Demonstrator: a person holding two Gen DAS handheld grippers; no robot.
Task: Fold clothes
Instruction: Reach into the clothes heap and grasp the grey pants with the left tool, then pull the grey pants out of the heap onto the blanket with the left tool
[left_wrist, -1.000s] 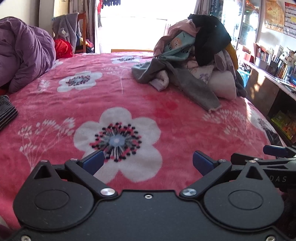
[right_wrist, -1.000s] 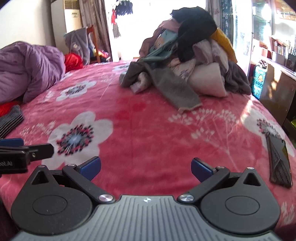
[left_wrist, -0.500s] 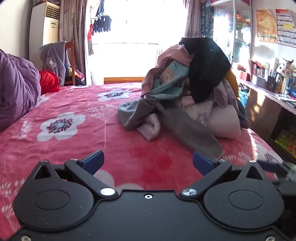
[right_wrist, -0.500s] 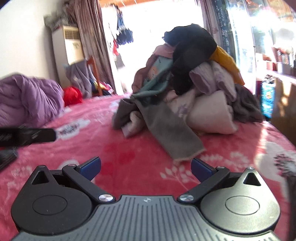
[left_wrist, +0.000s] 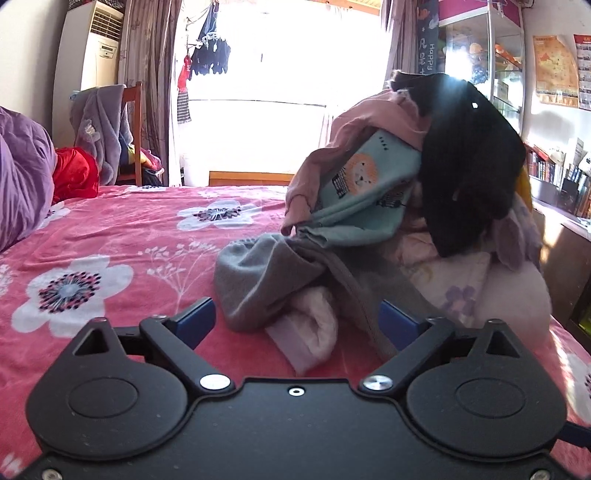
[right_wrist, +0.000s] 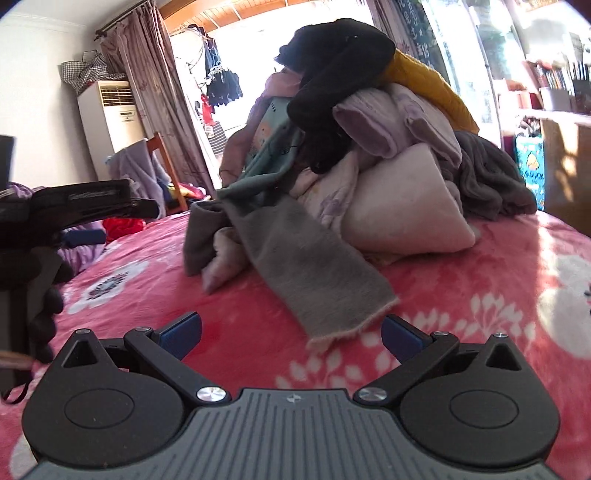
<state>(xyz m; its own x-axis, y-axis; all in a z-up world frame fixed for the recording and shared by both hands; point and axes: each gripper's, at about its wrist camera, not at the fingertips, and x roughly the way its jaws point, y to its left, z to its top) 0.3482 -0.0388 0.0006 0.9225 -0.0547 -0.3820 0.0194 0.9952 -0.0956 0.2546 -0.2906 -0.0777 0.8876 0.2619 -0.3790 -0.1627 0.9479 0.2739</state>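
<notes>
1. Left gripper (left_wrist: 297, 320): lower centre of the left wrist view, fingers spread wide and grasping nothing. The blue fingertips (left_wrist: 195, 320) flank the near edge of the clothes. It also shows at the left edge of the right wrist view (right_wrist: 83, 236).
2. Right gripper (right_wrist: 291, 332): lower centre of the right wrist view, fingers released and wide apart, nothing between them. The frayed end of the grey cloth lies just ahead of the tips.
3. Clothes pile (left_wrist: 424, 206): heaped at centre right of the left wrist view and at upper centre of the right wrist view (right_wrist: 369, 147), resting on the blanket.
4. Grey garment (left_wrist: 266, 277): bunched at the front foot of the pile; in the right wrist view a long strip (right_wrist: 314, 269) trails toward the lower centre.
5. Teal garment with lion print (left_wrist: 362, 195): on the pile's left slope, above the grey one.
6. Black garment (left_wrist: 469, 162): draped over the top of the pile.
7. Pale pink fleece piece (left_wrist: 314, 332): under the grey garment, nearest the left gripper.
8. Red floral blanket (left_wrist: 110, 240): covers the bed across both views.
9. Purple quilt (left_wrist: 22, 177): left edge of the left wrist view.
10. Air conditioner (left_wrist: 99, 59): upper left, standing by the curtain.
</notes>
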